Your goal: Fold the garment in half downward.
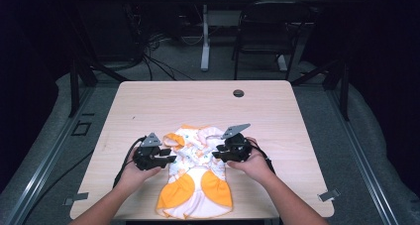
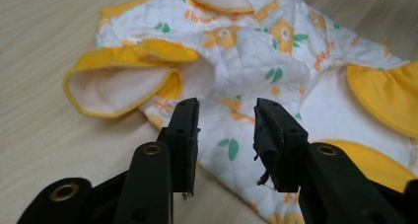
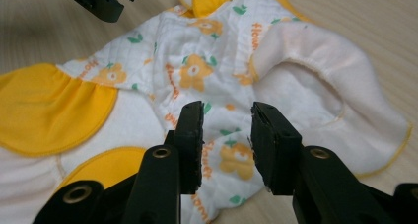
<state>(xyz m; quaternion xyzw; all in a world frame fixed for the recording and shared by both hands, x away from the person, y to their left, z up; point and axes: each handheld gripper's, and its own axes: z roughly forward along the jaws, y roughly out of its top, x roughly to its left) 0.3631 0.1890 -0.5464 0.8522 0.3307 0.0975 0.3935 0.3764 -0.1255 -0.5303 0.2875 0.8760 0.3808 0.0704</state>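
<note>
A small white quilted garment point(image 1: 195, 178) with orange flower prints and yellow-orange trim lies flat on the wooden table point(image 1: 163, 103), near its front edge. My left gripper point(image 1: 171, 159) sits at the garment's left side, jaws open, hovering over the white body just below a yellow-edged sleeve point(image 2: 121, 83). My right gripper point(image 1: 216, 156) is at the garment's right side, jaws open over the flower print point(image 3: 236, 157) beside a fleecy white sleeve opening point(image 3: 315, 81). Nothing is held between either pair of jaws. Garment body point(image 2: 256, 51) point(image 3: 162, 61) fills both gripper views.
The table has a round cable hole point(image 1: 238, 93) near its far edge, with bare wood around the garment. Behind the table stand a black chair point(image 1: 267, 34) and another desk's leg point(image 1: 205, 36), with cables on the floor.
</note>
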